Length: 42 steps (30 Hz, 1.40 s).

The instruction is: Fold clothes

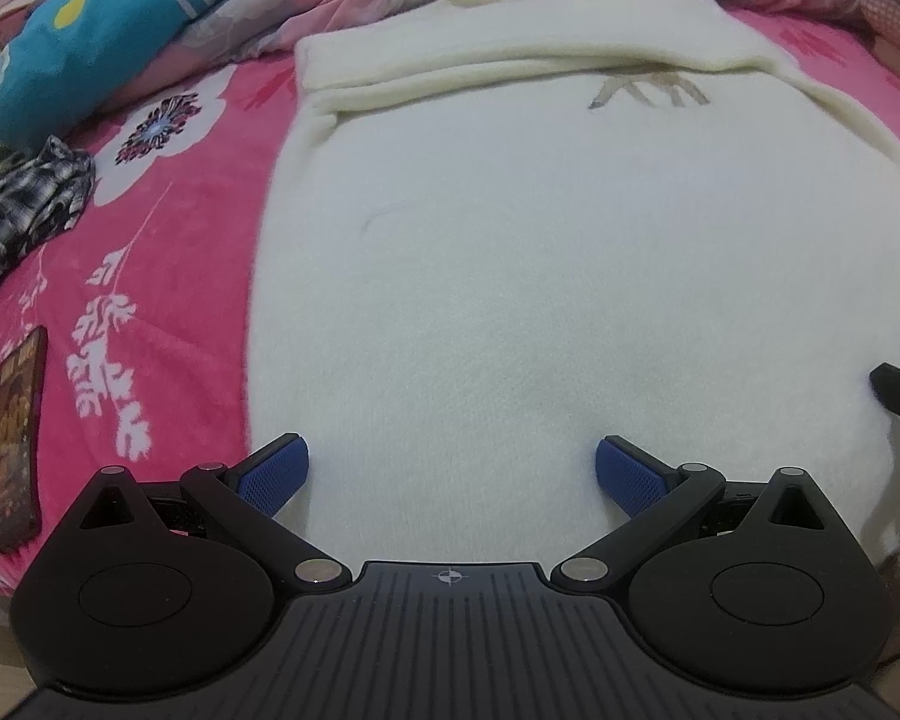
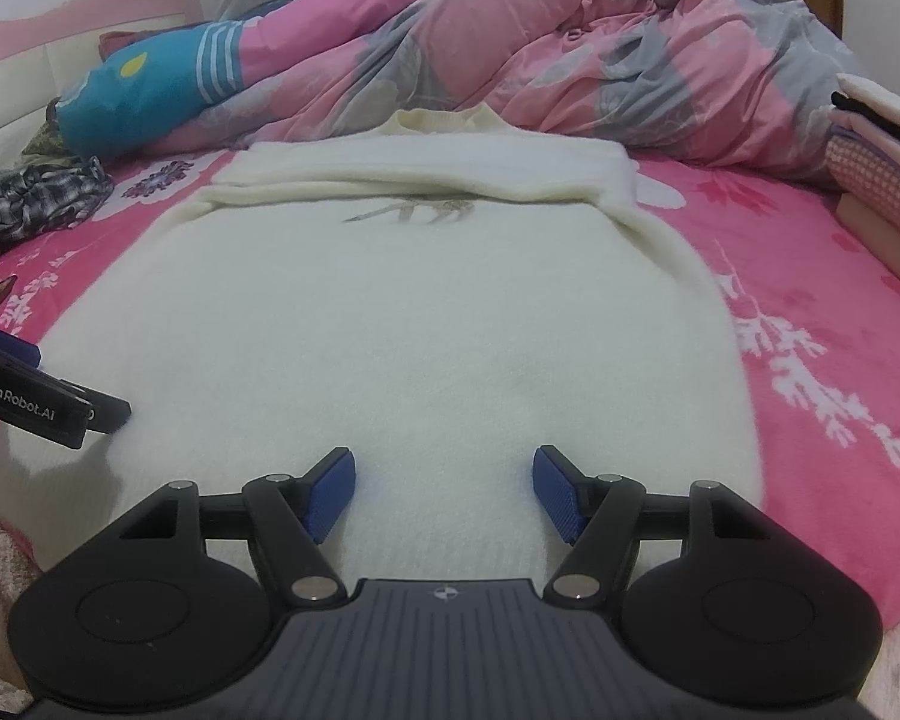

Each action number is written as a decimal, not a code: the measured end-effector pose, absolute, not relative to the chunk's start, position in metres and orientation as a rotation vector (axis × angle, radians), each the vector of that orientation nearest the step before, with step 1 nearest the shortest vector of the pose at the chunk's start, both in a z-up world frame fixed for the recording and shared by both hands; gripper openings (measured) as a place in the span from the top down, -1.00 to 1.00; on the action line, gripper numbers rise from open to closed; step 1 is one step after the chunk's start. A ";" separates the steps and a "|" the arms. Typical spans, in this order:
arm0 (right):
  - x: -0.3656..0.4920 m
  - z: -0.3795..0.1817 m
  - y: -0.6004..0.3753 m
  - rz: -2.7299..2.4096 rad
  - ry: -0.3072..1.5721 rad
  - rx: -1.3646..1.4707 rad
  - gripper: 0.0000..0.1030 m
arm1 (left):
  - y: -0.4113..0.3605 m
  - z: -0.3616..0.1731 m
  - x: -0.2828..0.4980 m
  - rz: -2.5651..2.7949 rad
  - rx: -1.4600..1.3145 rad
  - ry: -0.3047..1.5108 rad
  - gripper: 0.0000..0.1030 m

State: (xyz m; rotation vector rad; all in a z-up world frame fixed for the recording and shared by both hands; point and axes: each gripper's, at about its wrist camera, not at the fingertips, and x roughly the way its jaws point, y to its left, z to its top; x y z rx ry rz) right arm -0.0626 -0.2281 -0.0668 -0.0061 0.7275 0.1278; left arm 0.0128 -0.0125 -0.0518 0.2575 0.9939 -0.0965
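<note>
Nearest, the left claw (image 1: 452, 474) and the right claw (image 2: 444, 495) are both hanging spread over the near hem of a cream sweater (image 1: 540, 276), pinching nothing. The sweater is lying flat on a pink flowered bed (image 2: 810, 300), its sleeves folded across the chest at the far end. A phone (image 1: 15, 432) and a plaid cloth (image 1: 24, 210) are sitting to the left, with a rumpled pink and grey quilt (image 2: 570, 48) lying beyond the collar.

Open sweater (image 2: 402, 324) surface ahead, quilt (image 2: 570, 72) behind, phone (image 1: 15, 438) left
</note>
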 end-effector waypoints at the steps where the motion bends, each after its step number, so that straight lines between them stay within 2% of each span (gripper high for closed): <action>1: -0.063 -0.067 -0.228 0.126 0.728 -0.006 -0.33 | -0.013 -0.052 0.013 -0.097 0.264 0.994 -1.00; 14: -0.059 -0.060 -0.232 0.146 0.761 0.002 -0.34 | -0.005 -0.054 0.015 -0.161 0.242 0.981 -1.00; 33: -0.039 -0.047 -0.258 0.090 0.735 0.179 -0.34 | 0.008 -0.058 0.011 -0.218 0.180 0.928 -1.00; 42: -0.017 -0.020 -0.287 0.119 0.658 0.275 -0.34 | 0.028 -0.023 0.031 -0.314 0.073 0.869 -1.00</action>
